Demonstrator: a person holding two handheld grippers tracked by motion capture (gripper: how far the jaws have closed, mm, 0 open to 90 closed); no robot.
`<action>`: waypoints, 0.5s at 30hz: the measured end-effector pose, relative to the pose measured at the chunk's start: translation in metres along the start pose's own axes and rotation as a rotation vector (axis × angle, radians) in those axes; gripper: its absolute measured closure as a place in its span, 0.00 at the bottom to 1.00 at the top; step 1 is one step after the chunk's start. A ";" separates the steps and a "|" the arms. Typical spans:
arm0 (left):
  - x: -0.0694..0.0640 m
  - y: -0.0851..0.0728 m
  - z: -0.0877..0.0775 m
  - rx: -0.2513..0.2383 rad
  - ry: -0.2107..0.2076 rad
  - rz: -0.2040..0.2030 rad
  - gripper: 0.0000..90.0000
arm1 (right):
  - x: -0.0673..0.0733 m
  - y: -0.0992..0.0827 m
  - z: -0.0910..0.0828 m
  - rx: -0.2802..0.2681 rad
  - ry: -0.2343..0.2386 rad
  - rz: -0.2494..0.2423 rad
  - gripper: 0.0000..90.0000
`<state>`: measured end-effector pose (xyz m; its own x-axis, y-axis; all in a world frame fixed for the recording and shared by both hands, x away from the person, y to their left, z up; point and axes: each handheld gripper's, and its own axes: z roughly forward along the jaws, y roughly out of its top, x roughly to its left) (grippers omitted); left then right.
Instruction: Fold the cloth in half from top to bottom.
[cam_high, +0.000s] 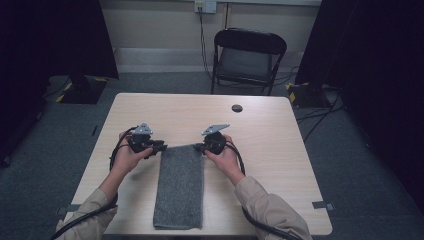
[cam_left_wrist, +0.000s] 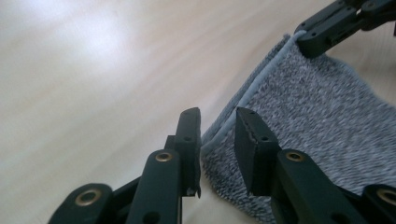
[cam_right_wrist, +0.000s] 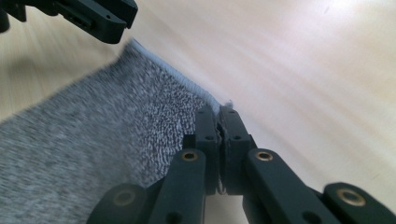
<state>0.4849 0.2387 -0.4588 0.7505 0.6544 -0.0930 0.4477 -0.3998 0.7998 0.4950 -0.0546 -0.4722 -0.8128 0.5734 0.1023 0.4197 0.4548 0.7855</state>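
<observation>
— Where is the grey towel (cam_high: 180, 185)?

— It lies on the tabletop (cam_high: 270, 135), in front of the black chair (cam_high: 248, 57).

— And each gripper?

— The right gripper (cam_right_wrist: 218, 122) is clamped on one far corner of the towel. The left gripper (cam_left_wrist: 217, 125) has its jaws apart around the other far corner, not pressing it.

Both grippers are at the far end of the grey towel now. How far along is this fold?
Done: the grey towel lies as a long strip on the table. In hand: the right gripper is shut on its far corner, while the left gripper straddles the other far corner with a gap showing between its pads. Left: the left grip looks unfinished, and the far edge probably still needs carrying toward the near edge.
</observation>
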 end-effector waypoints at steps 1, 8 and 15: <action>0.002 0.006 -0.001 -0.007 0.005 0.004 0.80 | -0.004 0.006 -0.003 -0.018 -0.008 0.005 0.98; 0.001 0.037 -0.010 -0.063 -0.024 0.043 0.85 | -0.018 0.035 -0.027 -0.112 -0.020 0.007 0.98; -0.010 0.028 -0.005 -0.031 -0.026 0.059 0.82 | -0.010 0.025 -0.031 -0.071 -0.027 -0.004 0.98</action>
<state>0.4882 0.2240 -0.4326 0.7876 0.6132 -0.0602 0.3873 -0.4166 0.8225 0.5009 -0.0702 -0.4346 -0.8026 0.5906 0.0833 0.3859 0.4078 0.8275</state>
